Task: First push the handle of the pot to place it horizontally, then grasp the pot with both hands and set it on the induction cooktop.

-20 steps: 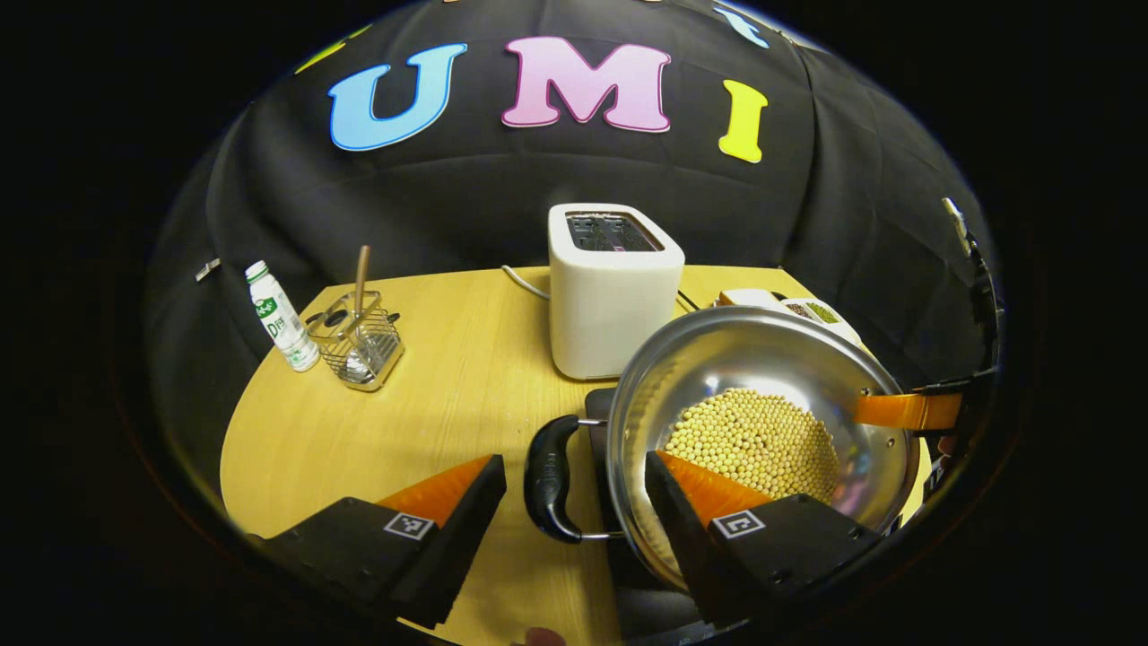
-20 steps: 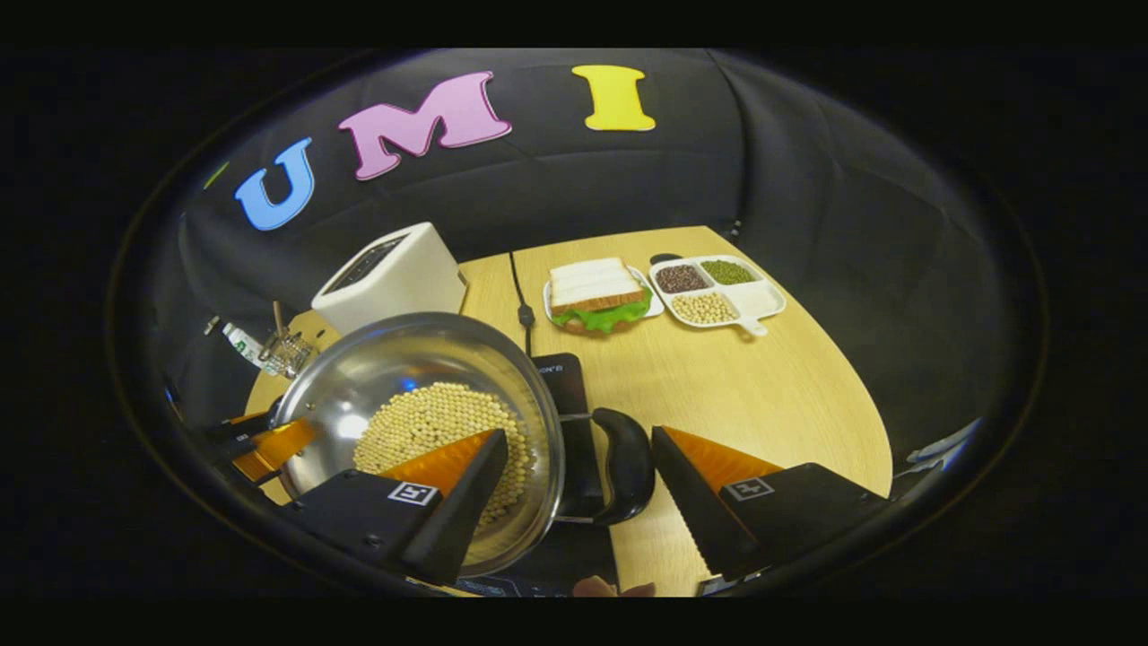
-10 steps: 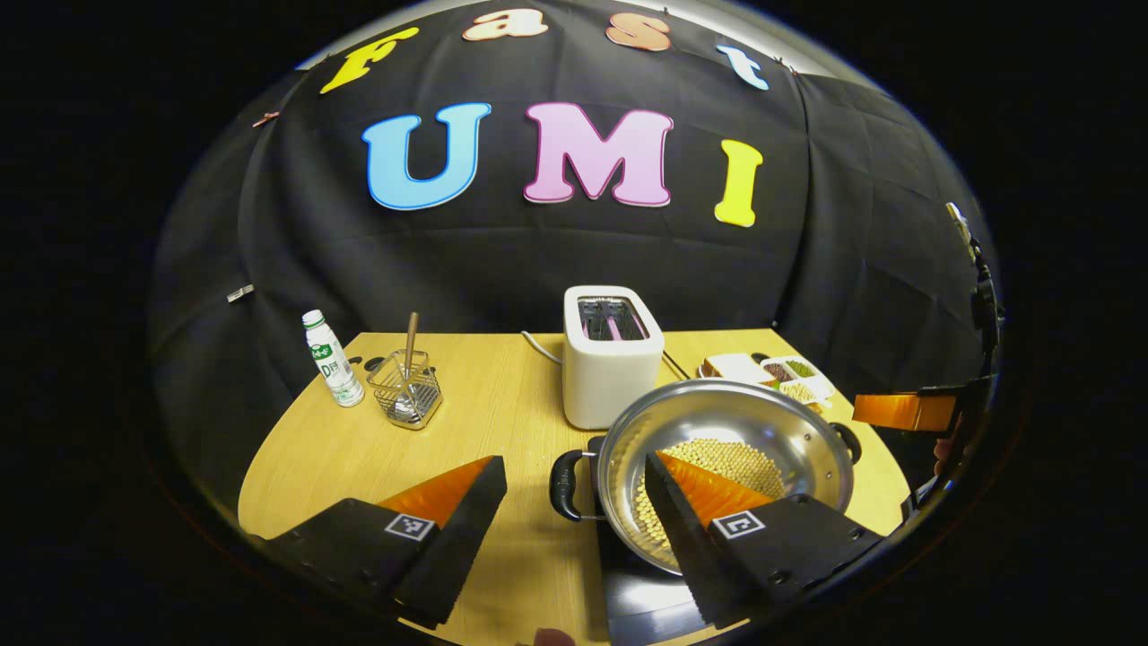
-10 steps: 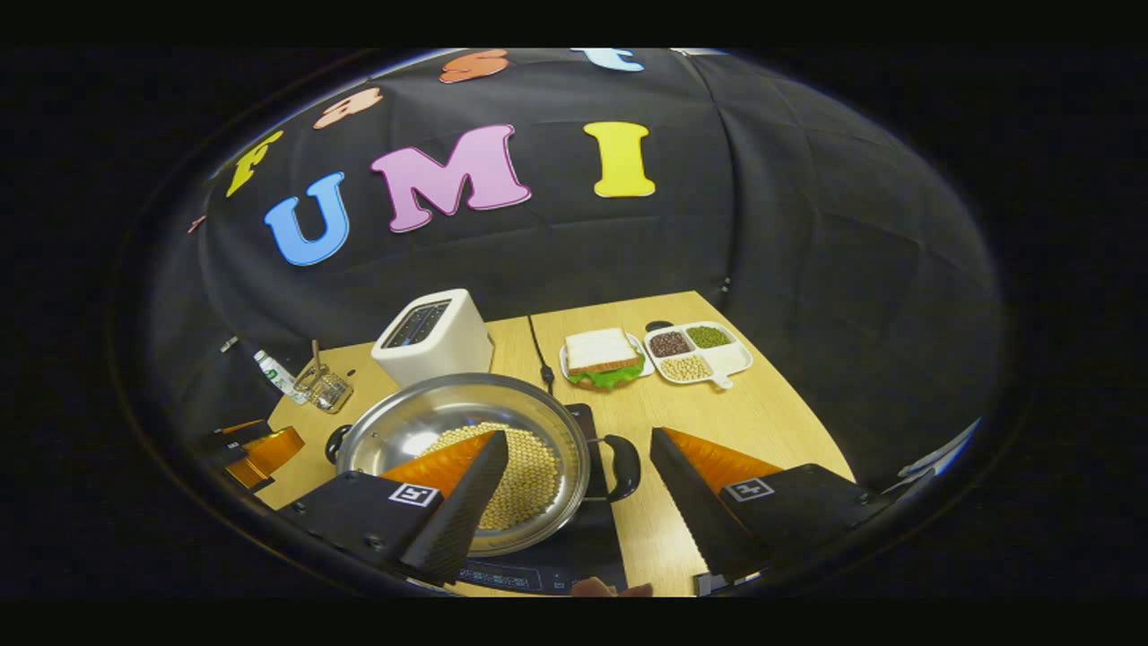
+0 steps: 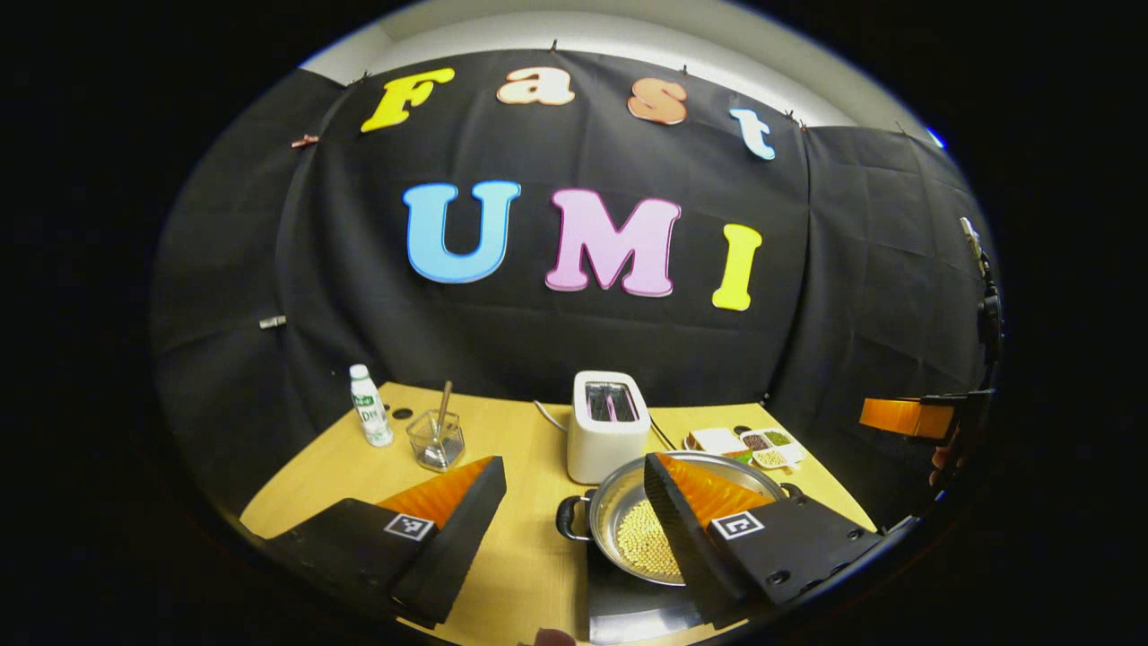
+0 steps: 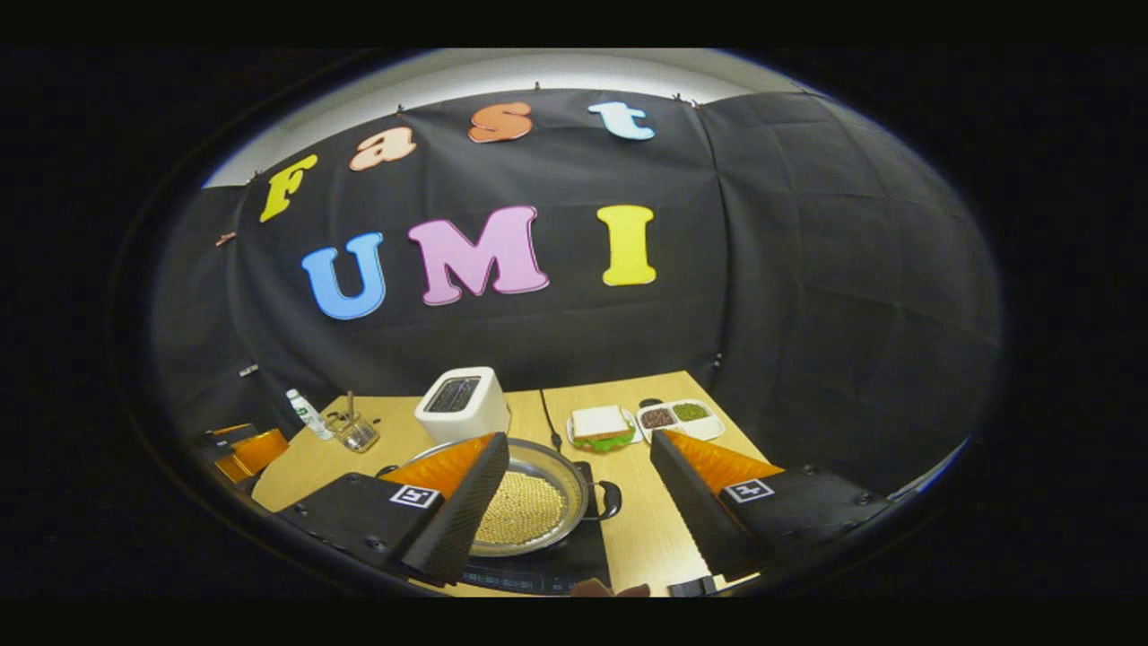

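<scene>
A steel pot (image 5: pixel 628 511) (image 6: pixel 538 502) holding yellow beans sits on the black induction cooktop (image 5: pixel 628 601) (image 6: pixel 538 570) near the table's front edge. Its black side handles (image 5: pixel 568 519) (image 6: pixel 610 499) point left and right. My left gripper (image 5: pixel 574 511) is open, high above the table, with its right finger in front of the pot. My right gripper (image 6: pixel 578 502) is open too, raised well above the pot, holding nothing. At the far right of the left gripper view the other gripper (image 5: pixel 915 417) shows; at the far left of the right gripper view the other gripper (image 6: pixel 242 449) shows.
A white toaster (image 5: pixel 608 423) (image 6: pixel 462 402) stands behind the pot, its cord trailing back. A small bottle (image 5: pixel 369 418) and a wire holder (image 5: pixel 435 440) stand at the left. A sandwich plate (image 6: pixel 599 423) and a divided bean dish (image 6: pixel 677 416) lie at the back right of the wooden table (image 5: pixel 529 556).
Both grippers have pulled up and back from the pot's handles, so the pot looks much smaller. The pot stays resting on the cooktop, level instead of tilted.
</scene>
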The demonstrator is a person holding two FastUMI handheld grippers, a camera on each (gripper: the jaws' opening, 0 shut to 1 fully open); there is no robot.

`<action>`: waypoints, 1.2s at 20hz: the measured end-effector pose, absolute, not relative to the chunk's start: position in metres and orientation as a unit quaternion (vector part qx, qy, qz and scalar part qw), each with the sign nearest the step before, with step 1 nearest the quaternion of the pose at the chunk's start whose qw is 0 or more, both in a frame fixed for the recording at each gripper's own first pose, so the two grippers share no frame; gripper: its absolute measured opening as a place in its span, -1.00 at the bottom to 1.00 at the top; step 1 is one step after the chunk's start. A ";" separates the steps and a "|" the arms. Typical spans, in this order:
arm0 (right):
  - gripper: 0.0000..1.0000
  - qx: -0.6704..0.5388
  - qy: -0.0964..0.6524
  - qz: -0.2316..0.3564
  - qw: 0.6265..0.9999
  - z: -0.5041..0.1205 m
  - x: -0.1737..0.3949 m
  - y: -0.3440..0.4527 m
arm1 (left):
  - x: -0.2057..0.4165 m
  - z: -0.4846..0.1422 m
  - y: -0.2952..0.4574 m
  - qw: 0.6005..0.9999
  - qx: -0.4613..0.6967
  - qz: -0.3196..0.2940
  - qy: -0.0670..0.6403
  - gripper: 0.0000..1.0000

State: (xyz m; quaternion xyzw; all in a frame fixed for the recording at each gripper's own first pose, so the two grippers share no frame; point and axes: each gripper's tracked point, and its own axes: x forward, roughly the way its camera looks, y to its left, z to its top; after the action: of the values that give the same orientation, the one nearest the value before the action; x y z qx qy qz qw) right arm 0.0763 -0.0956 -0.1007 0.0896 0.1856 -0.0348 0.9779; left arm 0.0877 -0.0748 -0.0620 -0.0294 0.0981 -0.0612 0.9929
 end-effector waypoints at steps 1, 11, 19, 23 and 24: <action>0.97 0.088 0.172 -0.034 0.981 -0.090 0.071 -0.097 | 0.081 -0.051 -0.072 0.994 -0.024 -0.060 0.084 0.92; 0.96 0.058 0.072 -0.019 0.996 -0.028 0.019 -0.091 | 0.017 -0.004 -0.084 0.998 0.002 -0.068 0.014 0.92; 0.97 0.059 0.093 -0.022 0.994 -0.037 0.016 -0.096 | 0.013 -0.008 -0.087 0.997 0.011 -0.071 0.027 0.92; 0.96 0.054 0.090 -0.019 0.994 -0.035 0.016 -0.094 | 0.015 -0.004 -0.086 0.997 0.018 -0.069 0.023 0.92; 0.96 0.054 0.091 -0.018 0.994 -0.035 0.017 -0.093 | 0.015 -0.004 -0.087 0.997 0.019 -0.069 0.023 0.92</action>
State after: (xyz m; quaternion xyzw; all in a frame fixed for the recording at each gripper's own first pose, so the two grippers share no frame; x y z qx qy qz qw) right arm 0.0166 -0.0927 -0.0349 0.0539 0.0909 -0.0182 0.9942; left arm 0.0147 -0.0867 -0.0039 0.0194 0.0232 -0.0688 0.9972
